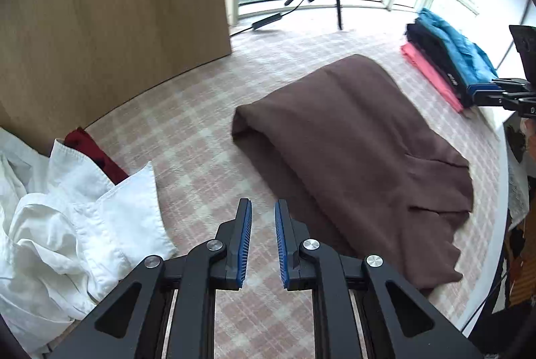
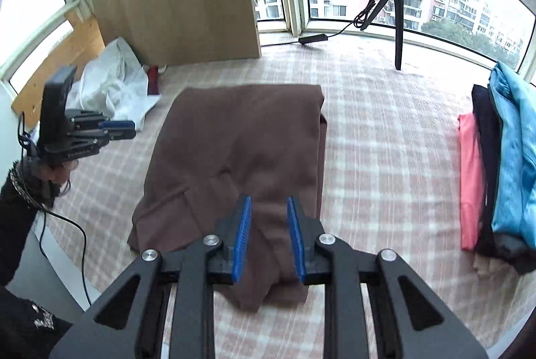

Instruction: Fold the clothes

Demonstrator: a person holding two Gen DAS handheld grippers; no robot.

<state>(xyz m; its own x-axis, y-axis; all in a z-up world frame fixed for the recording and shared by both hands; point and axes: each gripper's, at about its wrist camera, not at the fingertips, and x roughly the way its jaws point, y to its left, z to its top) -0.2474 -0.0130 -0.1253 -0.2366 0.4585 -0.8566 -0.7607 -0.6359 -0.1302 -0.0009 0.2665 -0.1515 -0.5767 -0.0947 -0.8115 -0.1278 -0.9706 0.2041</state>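
Plaid tablecloth — brown garment folded, rumpled near edge; both tongs parted, empty.

Bare plaid cloth lane lower-centre between crumpled white garment at left and folded brown garment at right; tan wooden board walls upper left.

Left gripper held low, jaws parted a bit, nothing clamped. Right gripper angled downward, jaws spread wider, also empty. Both kept well apart.
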